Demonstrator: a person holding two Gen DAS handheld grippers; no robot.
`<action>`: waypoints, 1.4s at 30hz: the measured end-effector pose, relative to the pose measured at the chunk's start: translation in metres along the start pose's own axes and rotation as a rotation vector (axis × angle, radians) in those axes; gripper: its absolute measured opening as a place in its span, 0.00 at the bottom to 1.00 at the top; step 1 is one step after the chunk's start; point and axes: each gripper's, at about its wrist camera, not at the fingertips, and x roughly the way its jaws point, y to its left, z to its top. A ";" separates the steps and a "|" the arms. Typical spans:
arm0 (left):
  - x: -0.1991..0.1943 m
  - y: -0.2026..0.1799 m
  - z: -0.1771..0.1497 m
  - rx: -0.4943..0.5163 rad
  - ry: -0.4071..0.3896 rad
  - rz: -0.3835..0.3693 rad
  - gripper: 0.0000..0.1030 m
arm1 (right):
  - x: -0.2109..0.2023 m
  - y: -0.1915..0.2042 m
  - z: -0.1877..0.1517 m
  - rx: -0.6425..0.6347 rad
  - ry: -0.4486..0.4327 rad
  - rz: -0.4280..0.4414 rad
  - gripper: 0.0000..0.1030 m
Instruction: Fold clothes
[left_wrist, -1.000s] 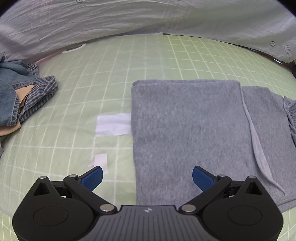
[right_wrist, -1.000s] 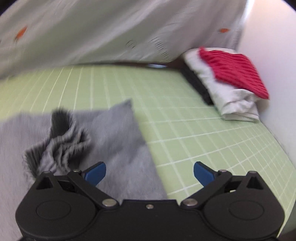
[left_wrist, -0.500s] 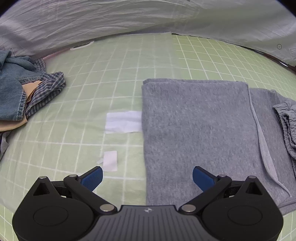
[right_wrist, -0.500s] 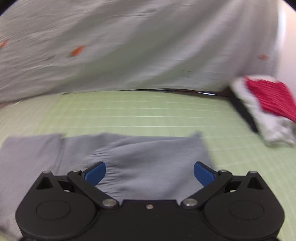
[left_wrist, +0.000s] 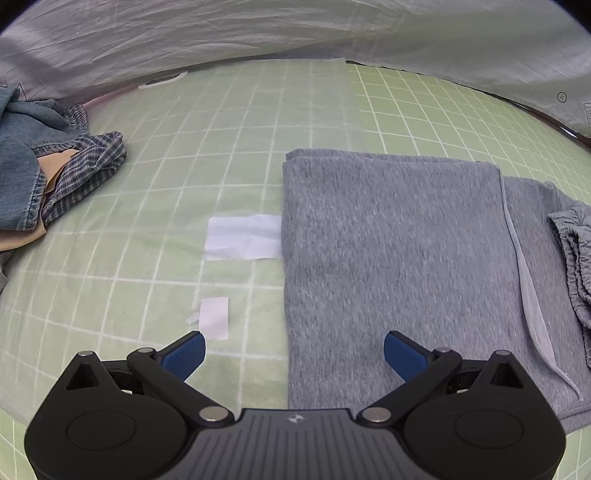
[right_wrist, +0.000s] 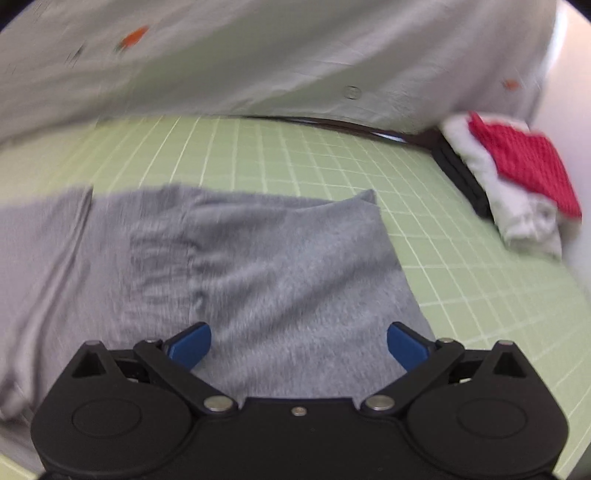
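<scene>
A grey knit garment (left_wrist: 399, 258) lies folded flat on the green grid mat (left_wrist: 221, 147), with a crumpled elastic band (left_wrist: 574, 258) at its right edge. My left gripper (left_wrist: 293, 355) hovers open over the garment's near left edge, holding nothing. In the right wrist view the same grey garment (right_wrist: 280, 266) spreads below my right gripper (right_wrist: 298, 346), which is open and empty above its near right part. That view is blurred by motion.
A heap of denim and plaid clothes (left_wrist: 48, 173) sits at the left. Two white tape patches (left_wrist: 243, 238) mark the mat. A folded white and red stack (right_wrist: 517, 177) rests at the far right by a wall. White sheeting (left_wrist: 295, 33) hangs along the back.
The right gripper has swung left then back right over the garment's end, which now lies flatter. The left view has shifted slightly, the garment sitting further right. Both grippers stay open.
</scene>
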 end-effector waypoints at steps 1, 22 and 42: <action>0.001 -0.001 0.001 0.001 -0.006 -0.003 0.95 | -0.001 -0.002 0.000 0.026 0.003 0.004 1.00; -0.034 -0.029 0.026 -0.050 -0.107 -0.171 0.08 | -0.001 -0.068 -0.009 0.160 0.058 -0.082 1.00; -0.031 -0.354 0.003 0.224 0.027 -0.478 0.21 | 0.043 -0.226 -0.019 0.078 0.103 0.073 1.00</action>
